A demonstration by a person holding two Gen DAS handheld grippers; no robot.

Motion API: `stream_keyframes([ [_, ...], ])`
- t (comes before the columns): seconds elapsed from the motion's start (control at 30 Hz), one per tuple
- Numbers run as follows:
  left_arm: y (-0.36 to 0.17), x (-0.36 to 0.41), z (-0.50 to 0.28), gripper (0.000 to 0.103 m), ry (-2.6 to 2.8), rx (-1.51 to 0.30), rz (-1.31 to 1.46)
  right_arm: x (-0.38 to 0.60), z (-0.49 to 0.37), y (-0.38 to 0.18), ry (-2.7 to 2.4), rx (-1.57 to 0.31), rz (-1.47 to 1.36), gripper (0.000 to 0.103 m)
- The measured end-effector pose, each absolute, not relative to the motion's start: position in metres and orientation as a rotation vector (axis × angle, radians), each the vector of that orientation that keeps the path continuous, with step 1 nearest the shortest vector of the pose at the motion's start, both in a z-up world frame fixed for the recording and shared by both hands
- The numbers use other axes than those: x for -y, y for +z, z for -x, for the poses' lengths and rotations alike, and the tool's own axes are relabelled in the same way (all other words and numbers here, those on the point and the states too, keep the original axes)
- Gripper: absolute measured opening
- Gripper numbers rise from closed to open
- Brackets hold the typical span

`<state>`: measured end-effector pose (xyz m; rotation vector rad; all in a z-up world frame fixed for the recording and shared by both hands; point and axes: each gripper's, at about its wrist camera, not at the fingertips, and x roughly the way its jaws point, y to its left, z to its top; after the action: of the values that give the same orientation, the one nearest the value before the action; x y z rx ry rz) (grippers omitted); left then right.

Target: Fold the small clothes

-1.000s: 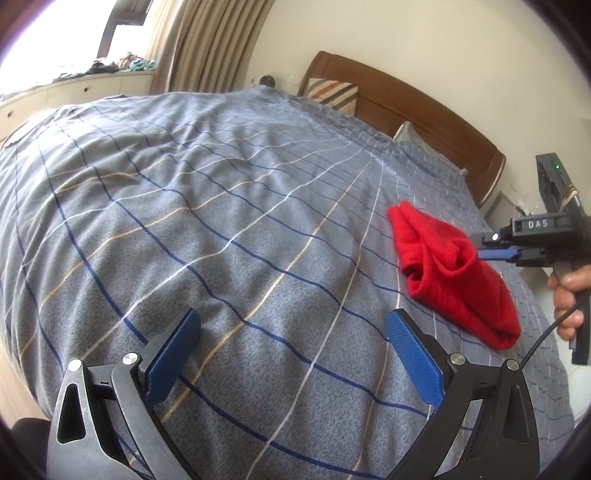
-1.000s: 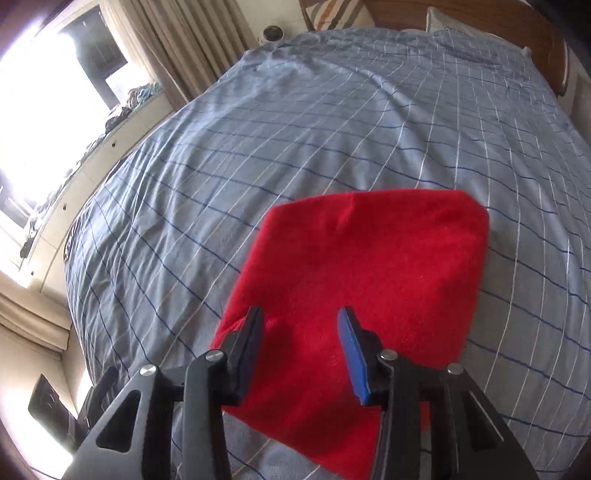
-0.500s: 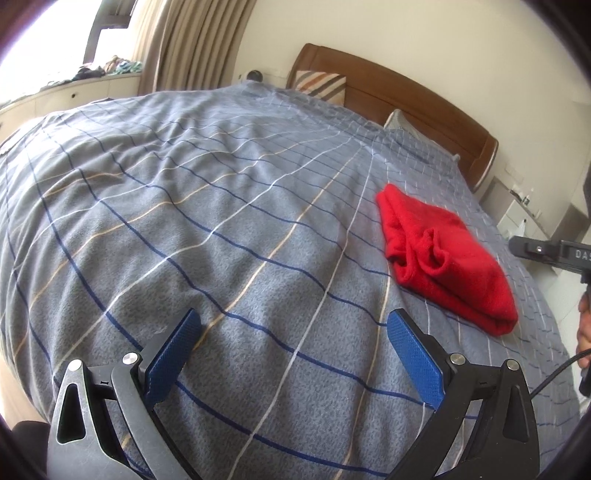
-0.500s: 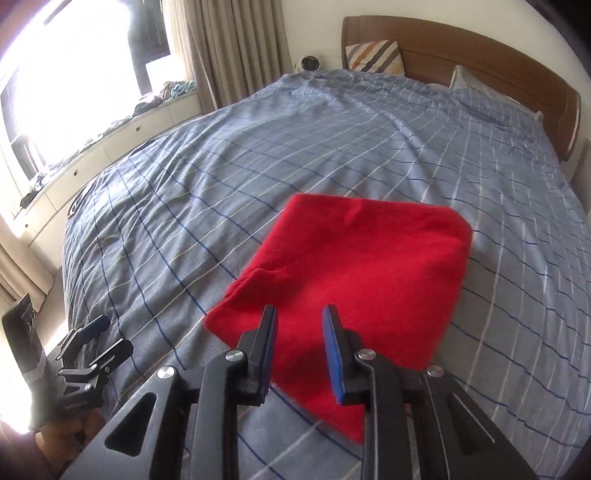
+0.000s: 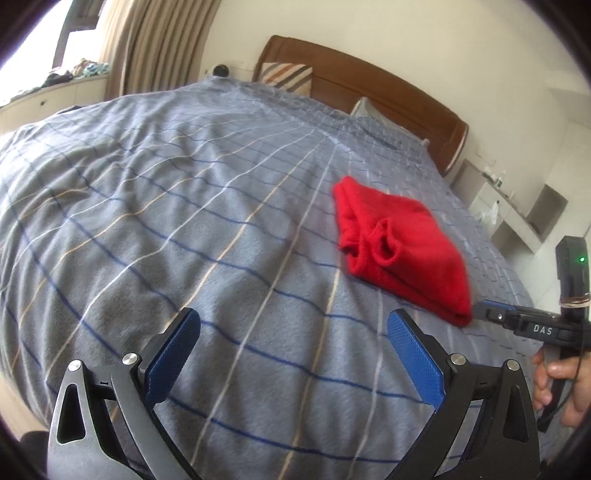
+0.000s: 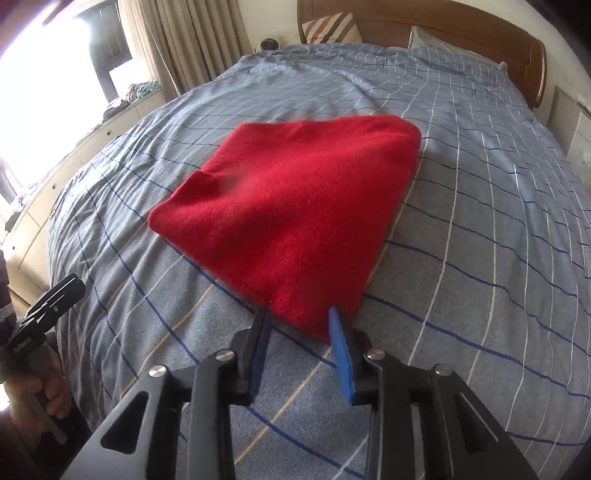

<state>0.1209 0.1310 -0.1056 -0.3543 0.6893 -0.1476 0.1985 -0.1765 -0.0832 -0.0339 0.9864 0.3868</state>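
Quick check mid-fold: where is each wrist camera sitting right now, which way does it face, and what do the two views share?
Left wrist: on the left hand-held gripper, low over the grey-blue checked bedspread, facing the brown wooden headboard; its open blue fingers show, plus the right hand.
Right wrist: on the right hand-held gripper, facing the headboard; its fingers straddle the near corner of the folded red fleece garment, and the left hand shows.
Shared: garment, bedspread, headboard, striped cushion.
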Motion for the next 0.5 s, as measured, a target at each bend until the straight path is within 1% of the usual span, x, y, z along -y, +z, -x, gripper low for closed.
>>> stream_keyframes([
  [0.03, -0.096, -0.125, -0.135, 0.102, -0.208, -0.706, 0.360, 0.186, -0.198, -0.076, 0.380, -0.963, 0.000, 0.071],
  [0.1, -0.082, -0.109, -0.174, 0.102, -0.328, -0.760, 0.369, 0.210, -0.204, -0.064, 0.336, -0.912, -0.089, 0.079],
  [0.2, -0.081, -0.085, -0.238, 0.102, -0.448, -0.881, 0.405, 0.242, -0.228, -0.063, 0.298, -0.910, -0.275, 0.079],
  [0.3, -0.092, -0.069, -0.284, 0.101, -0.409, -0.970, 0.345, 0.258, -0.257, -0.078, 0.310, -0.938, -0.454, 0.079],
  [0.43, -0.116, -0.069, -0.309, 0.101, -0.382, -1.066, 0.384, 0.257, -0.292, -0.104, 0.372, -0.978, -0.672, 0.079],
  [0.5, -0.124, -0.067, -0.314, 0.101, -0.381, -1.098, 0.406, 0.248, -0.309, -0.125, 0.418, -1.039, -0.780, 0.079],
])
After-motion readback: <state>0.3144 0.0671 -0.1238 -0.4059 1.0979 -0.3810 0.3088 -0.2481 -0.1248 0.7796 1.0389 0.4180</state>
